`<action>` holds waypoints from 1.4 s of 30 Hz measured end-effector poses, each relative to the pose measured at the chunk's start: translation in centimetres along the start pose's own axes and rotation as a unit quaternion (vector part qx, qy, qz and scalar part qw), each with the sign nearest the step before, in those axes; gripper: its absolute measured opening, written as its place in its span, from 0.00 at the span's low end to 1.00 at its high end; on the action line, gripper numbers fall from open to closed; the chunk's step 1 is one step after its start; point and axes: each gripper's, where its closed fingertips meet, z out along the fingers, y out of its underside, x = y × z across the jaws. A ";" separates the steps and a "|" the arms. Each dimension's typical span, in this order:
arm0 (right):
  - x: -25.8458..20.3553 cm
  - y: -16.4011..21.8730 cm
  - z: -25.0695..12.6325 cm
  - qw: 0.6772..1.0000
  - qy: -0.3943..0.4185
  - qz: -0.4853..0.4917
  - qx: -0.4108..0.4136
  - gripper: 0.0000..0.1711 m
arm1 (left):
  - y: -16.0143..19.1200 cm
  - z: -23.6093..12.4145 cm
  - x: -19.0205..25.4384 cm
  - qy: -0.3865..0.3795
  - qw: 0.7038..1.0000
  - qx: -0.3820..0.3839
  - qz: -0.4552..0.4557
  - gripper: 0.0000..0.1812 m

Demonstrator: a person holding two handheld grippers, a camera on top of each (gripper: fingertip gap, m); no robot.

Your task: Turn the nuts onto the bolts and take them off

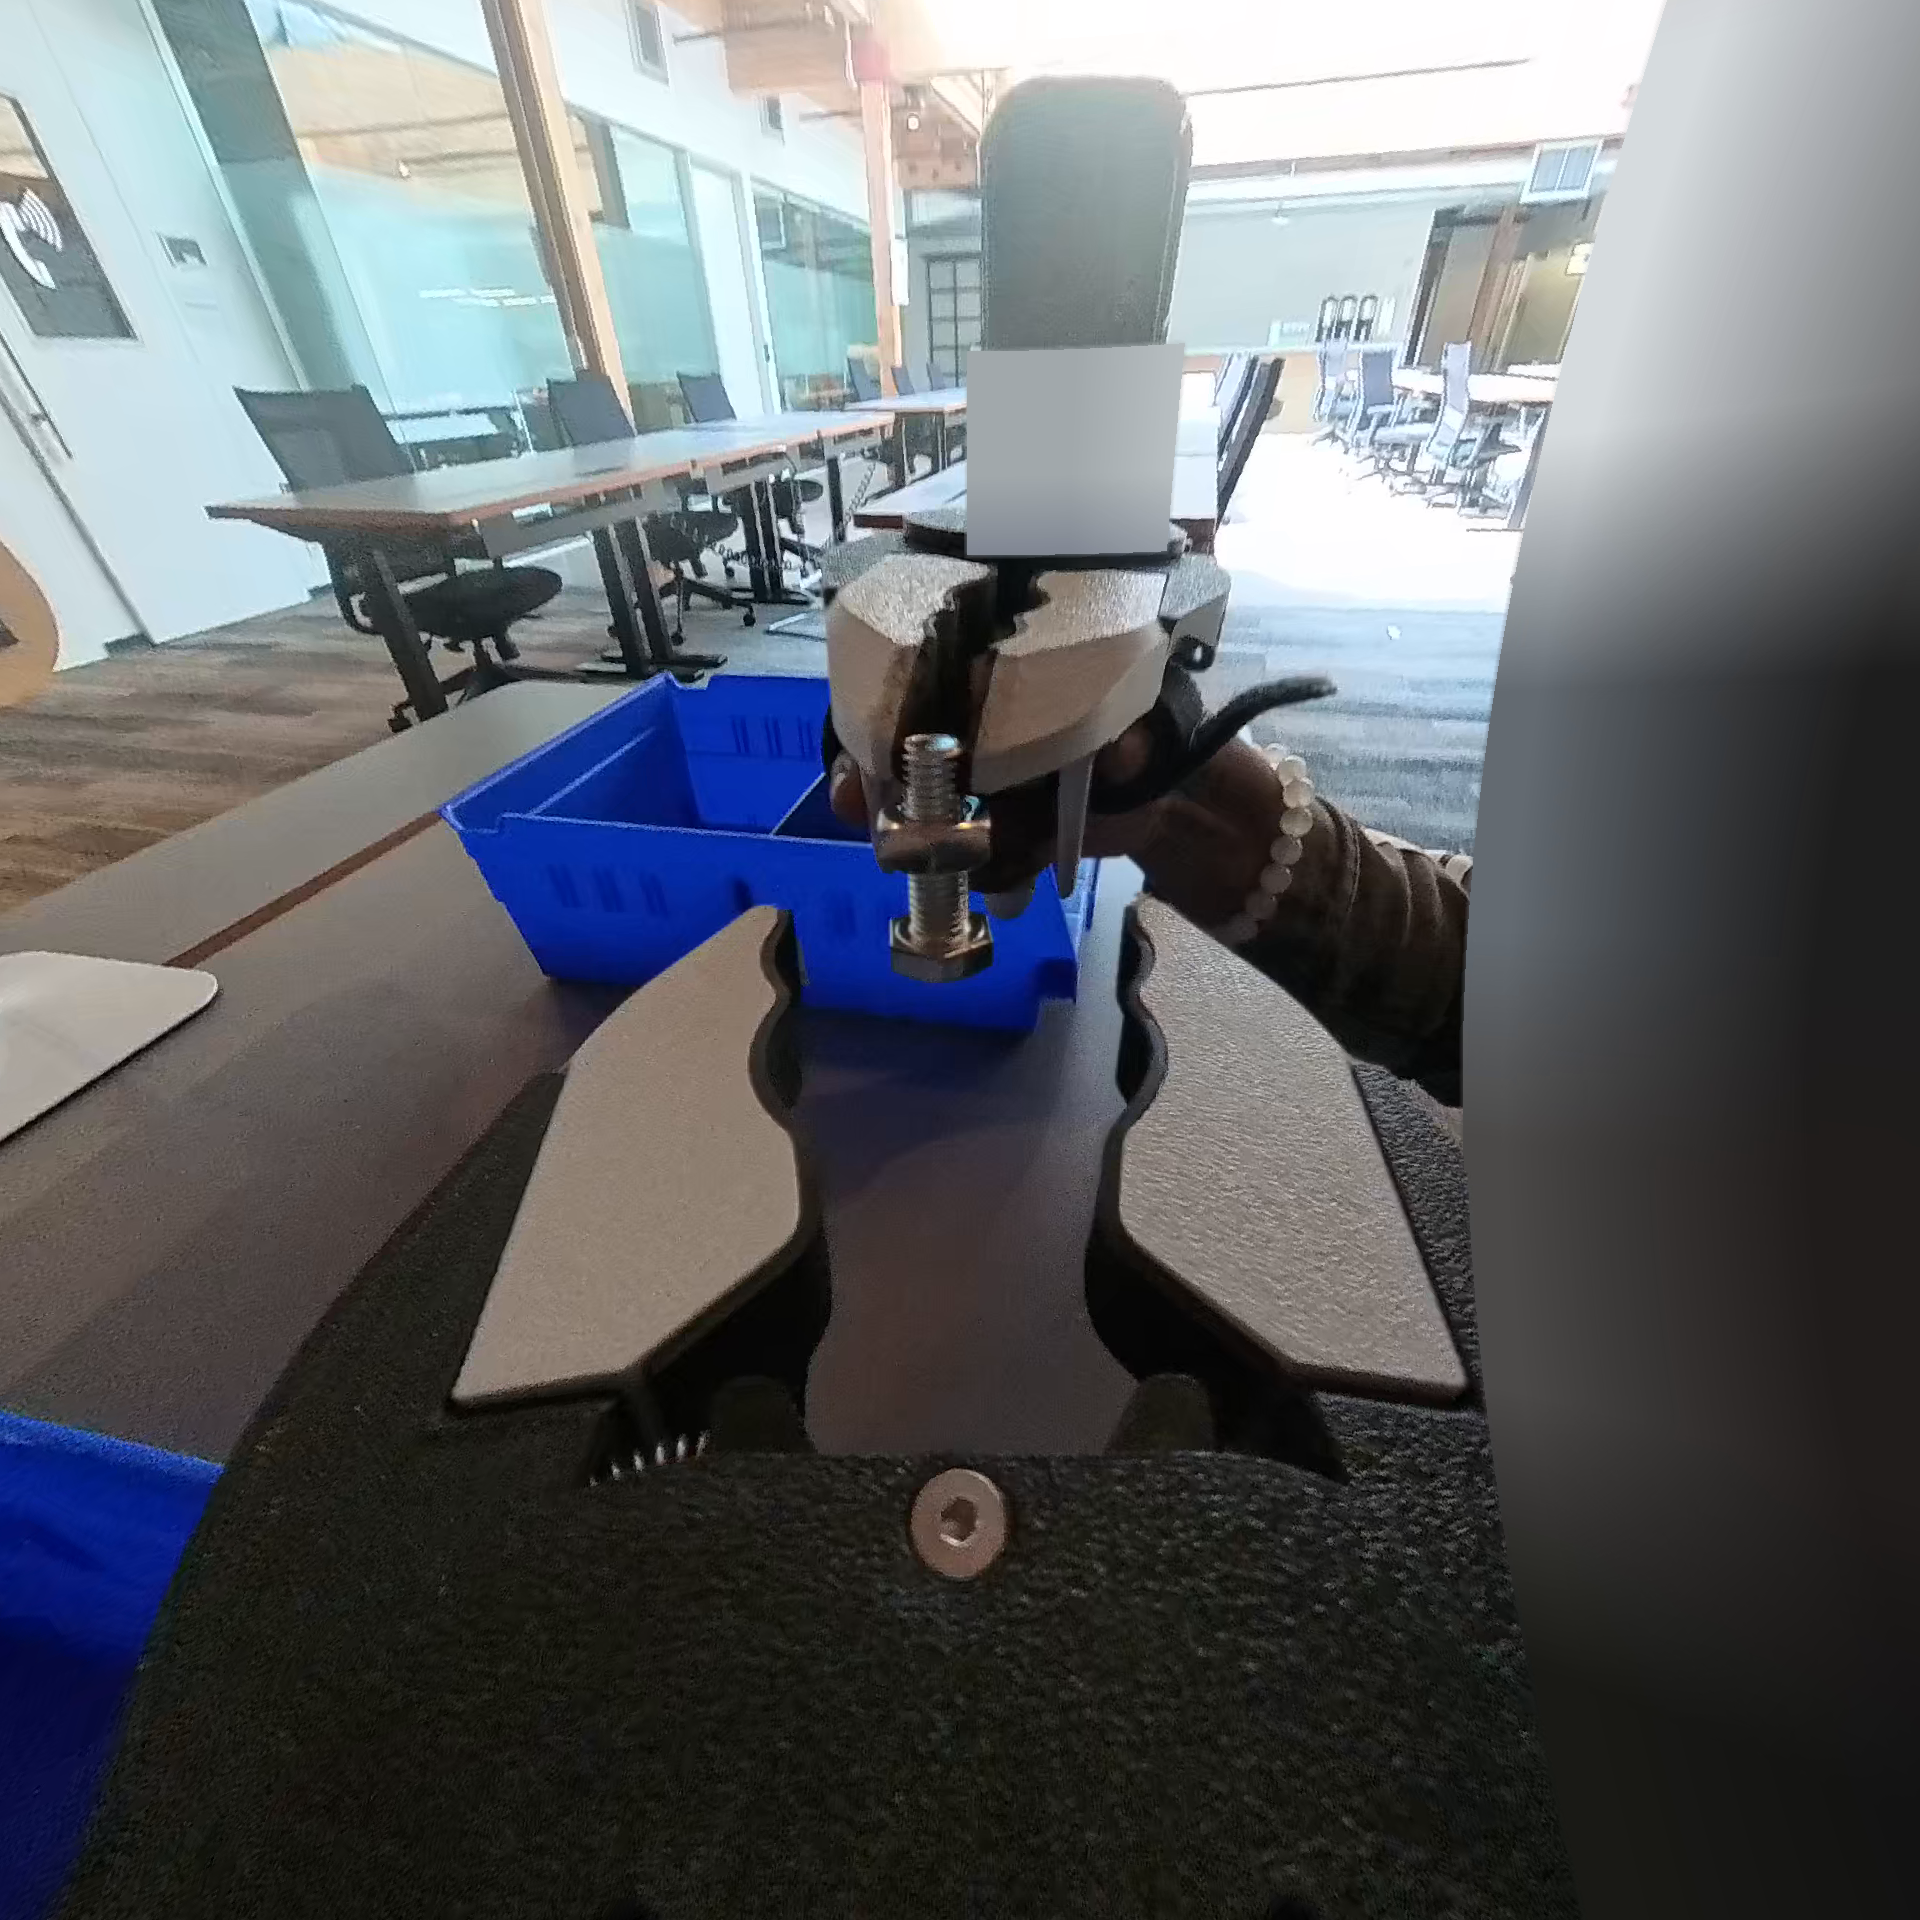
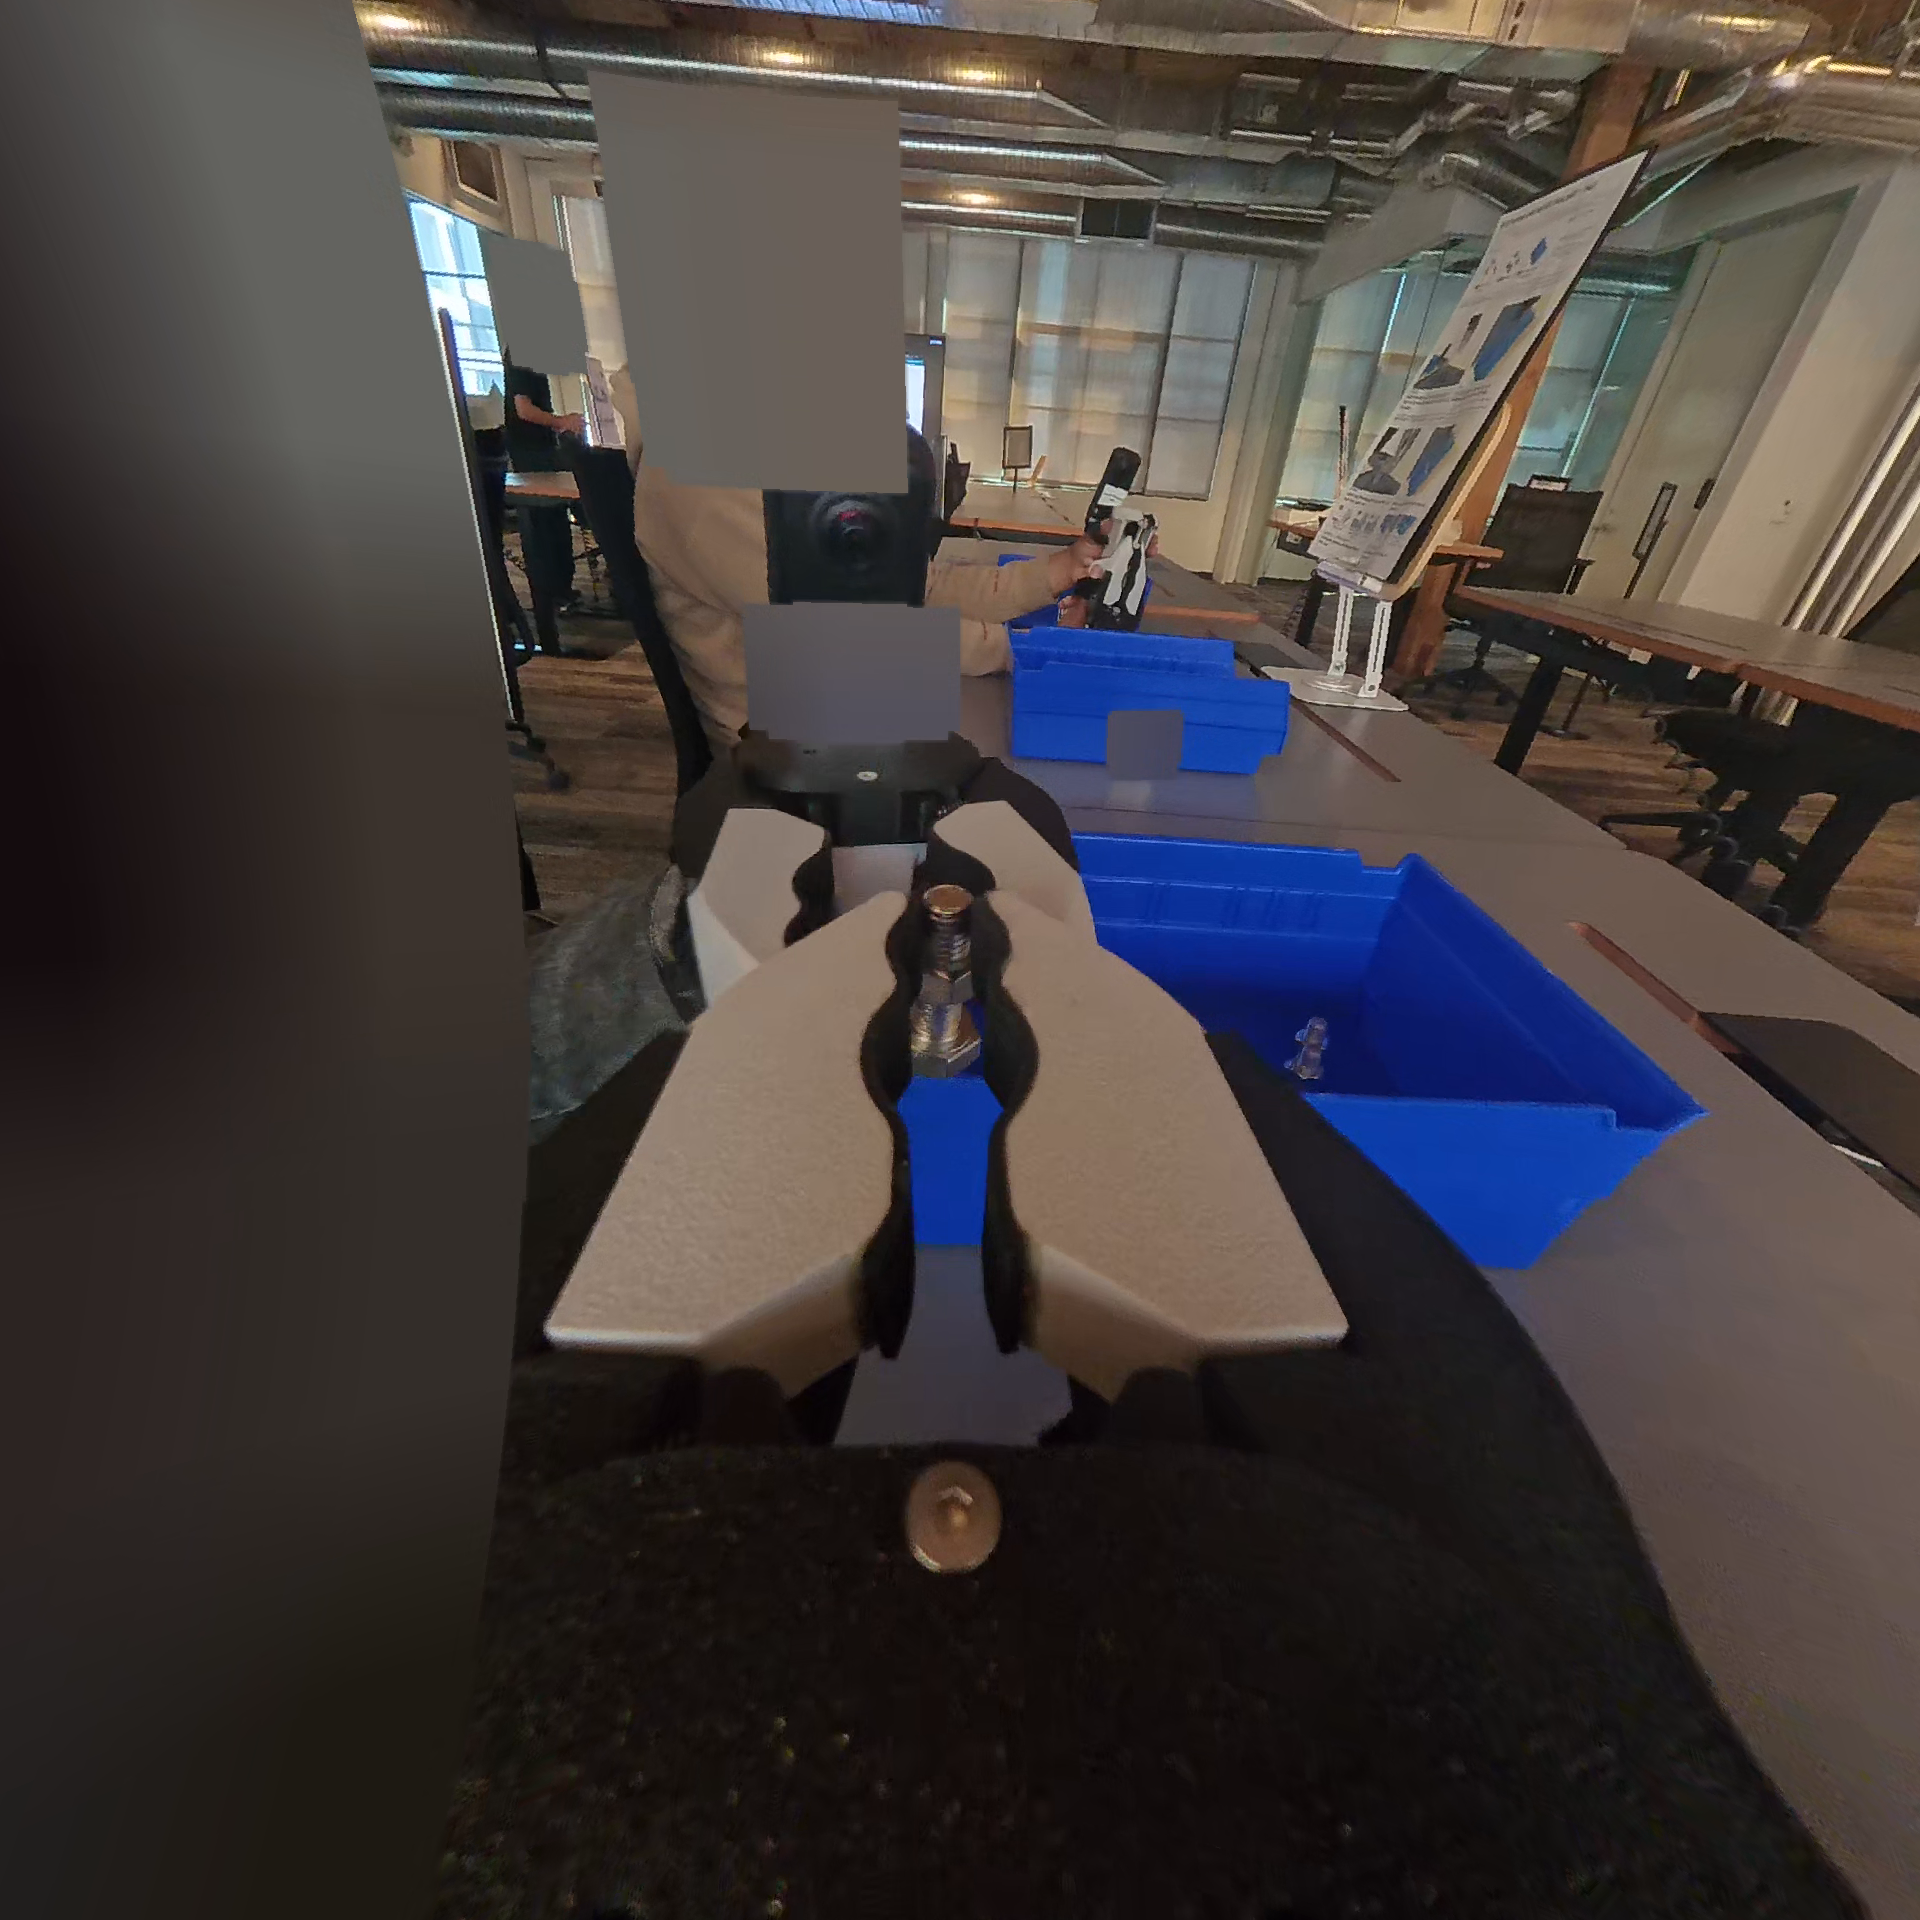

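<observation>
right claw [image 2: 940, 997] pinches a bolt [image 1: 935, 831] upright, head down, with a nut [image 1: 928, 840] threaded mid-shaft, held above the blue bin [image 1: 665, 862] on the table [image 1: 312, 1039]. left claw [image 1: 961, 1029] is spread wide, empty, just beside the bolt.

Open-plan office, long desks [image 1: 540, 499], swivel chairs [image 1: 416, 582], glass-walled rooms [image 1: 436, 270], exposed ceiling ducts [image 2: 1039, 94]

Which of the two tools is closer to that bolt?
Right. The right tool is shut on the bolt, which points head down over the blue bin. The left tool is open, just short of the bolt's head.
</observation>
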 end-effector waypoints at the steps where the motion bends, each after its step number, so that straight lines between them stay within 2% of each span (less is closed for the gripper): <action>1: 0.1 0.0 0.0 1.000 0.002 0.000 0.001 0.04 | 0.3 0.1 0.0 -0.001 1.000 -0.009 0.003 0.33; 10: 0.1 0.0 -0.1 1.000 0.002 0.004 0.003 0.04 | 0.3 0.3 -0.4 -0.008 1.000 0.015 -0.019 0.20; 15: -0.1 -0.2 0.1 1.000 -0.005 0.003 0.006 0.04 | 0.6 0.4 0.1 -0.005 1.000 -0.008 -0.012 0.17; 18: -0.4 -0.4 0.2 1.000 -0.013 0.003 0.009 0.04 | 0.4 0.3 0.0 -0.015 1.000 -0.005 -0.003 0.10; 27: -0.7 -1.2 0.0 1.000 -0.013 0.000 0.027 0.05 | -0.3 0.5 0.7 -0.005 1.000 0.007 -0.029 0.10; 28: -0.7 -1.4 -0.2 0.999 -0.010 0.000 0.034 0.09 | -0.5 0.6 0.8 -0.006 0.999 0.009 -0.030 0.10; 29: -0.7 -1.4 -0.3 0.999 -0.006 0.001 0.037 0.22 | -0.5 0.7 0.7 -0.015 0.999 0.007 -0.027 0.10; 30: -0.7 -1.3 -0.3 0.999 -0.003 0.002 0.032 0.31 | -0.6 0.8 0.6 -0.021 0.999 0.008 -0.024 0.10; 32: -0.7 -1.1 -0.2 1.000 0.011 -0.004 0.023 0.43 | -1.0 0.9 0.7 -0.023 0.999 0.023 -0.029 0.10; 33: -0.6 -1.0 -0.1 0.999 0.022 -0.011 0.021 0.45 | -1.1 1.0 0.8 -0.023 0.999 0.028 -0.031 0.10; 42: 0.5 -1.5 -1.5 0.997 0.073 -0.011 0.028 0.36 | -1.5 2.6 1.6 -0.021 0.999 0.040 -0.026 0.10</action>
